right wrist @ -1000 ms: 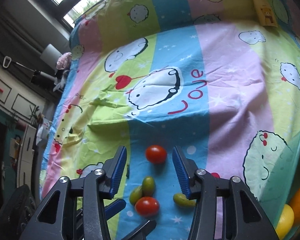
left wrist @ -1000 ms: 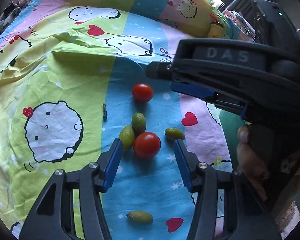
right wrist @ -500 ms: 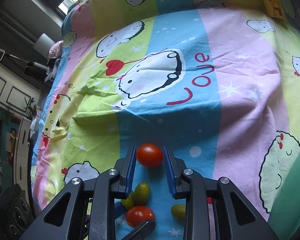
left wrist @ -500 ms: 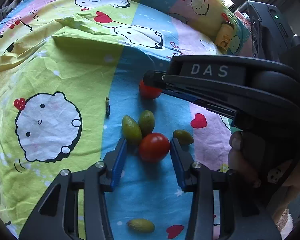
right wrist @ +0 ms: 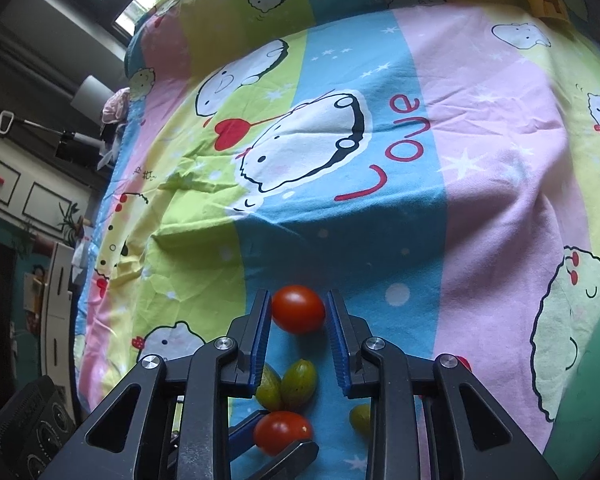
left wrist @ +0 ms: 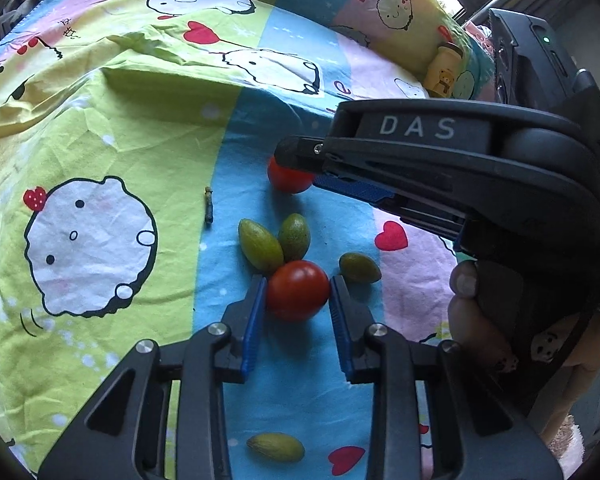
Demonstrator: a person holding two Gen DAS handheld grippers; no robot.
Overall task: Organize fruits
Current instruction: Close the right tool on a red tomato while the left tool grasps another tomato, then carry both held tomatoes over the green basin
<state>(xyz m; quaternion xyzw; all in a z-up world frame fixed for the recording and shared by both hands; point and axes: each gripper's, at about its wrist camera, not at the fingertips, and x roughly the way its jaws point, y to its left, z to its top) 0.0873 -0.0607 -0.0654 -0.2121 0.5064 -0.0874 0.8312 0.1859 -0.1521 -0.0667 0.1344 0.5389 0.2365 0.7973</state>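
Observation:
Two red tomatoes and several small green fruits lie on a cartoon-print bedsheet [left wrist: 100, 128]. In the left wrist view the near tomato [left wrist: 298, 292] sits between the blue pads of my left gripper [left wrist: 298, 282]. Its jaws are closing and both pads touch the tomato's sides. The far tomato [right wrist: 298, 310] is pinched between the pads of my right gripper [right wrist: 298, 295], which reaches in from the right [left wrist: 300, 160]. Two green fruits [left wrist: 260, 246] [left wrist: 295, 237] lie together just beyond the near tomato. A third [left wrist: 359, 267] lies to its right and another [left wrist: 276, 447] under my left gripper.
A short dark stem [left wrist: 208, 211] lies left of the fruit. A yellow bottle [left wrist: 444, 72] rests at the far right of the bed. A person's hand [left wrist: 472, 312] grips the right gripper's handle. Window and wall furniture stand beyond the bed's far left [right wrist: 60, 140].
Both pairs of jaws have narrowed from wide apart onto their tomatoes. The right gripper has come down around the far tomato. The fruit has stayed where it lay.

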